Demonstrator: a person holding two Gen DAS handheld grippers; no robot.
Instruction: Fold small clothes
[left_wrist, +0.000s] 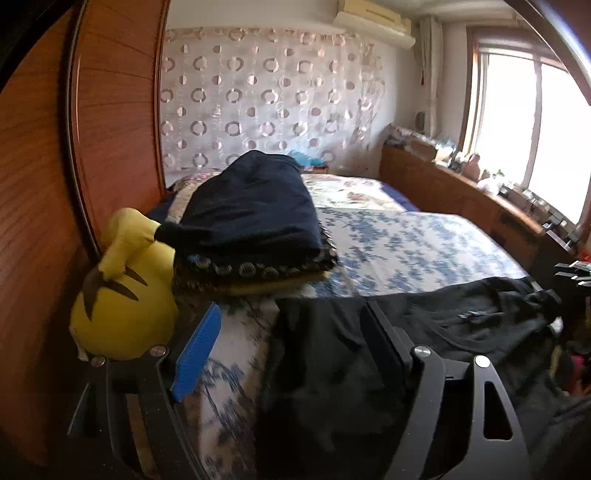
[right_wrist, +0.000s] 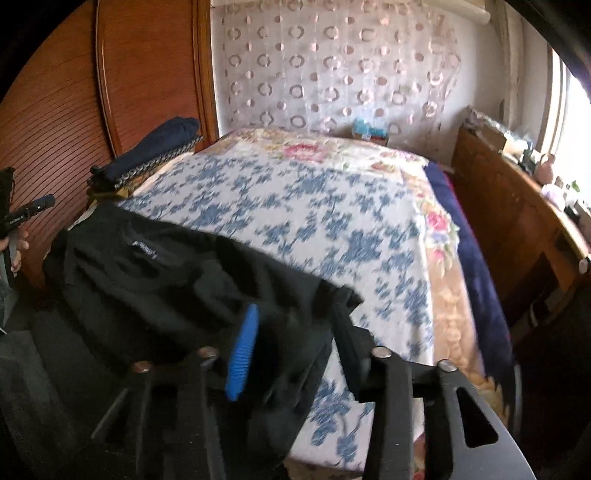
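A black garment (left_wrist: 461, 325) lies rumpled across the near edge of the bed (left_wrist: 406, 251), its collar label facing up in the right wrist view (right_wrist: 166, 280). My left gripper (left_wrist: 291, 332) is open over the garment's left end; the blue pad (left_wrist: 195, 354) is off the cloth, above the sheet. My right gripper (right_wrist: 295, 332) is open at the garment's right end, with loose black cloth lying between its fingers and not pinched. The bed (right_wrist: 295, 206) carries a blue floral sheet.
A stack of folded clothes (left_wrist: 251, 214), navy on top, sits at the bed's left side beside a yellow plush toy (left_wrist: 122, 295). A wooden wardrobe (left_wrist: 110, 110) stands at the left, and a cluttered wooden shelf (left_wrist: 461, 199) runs under the window.
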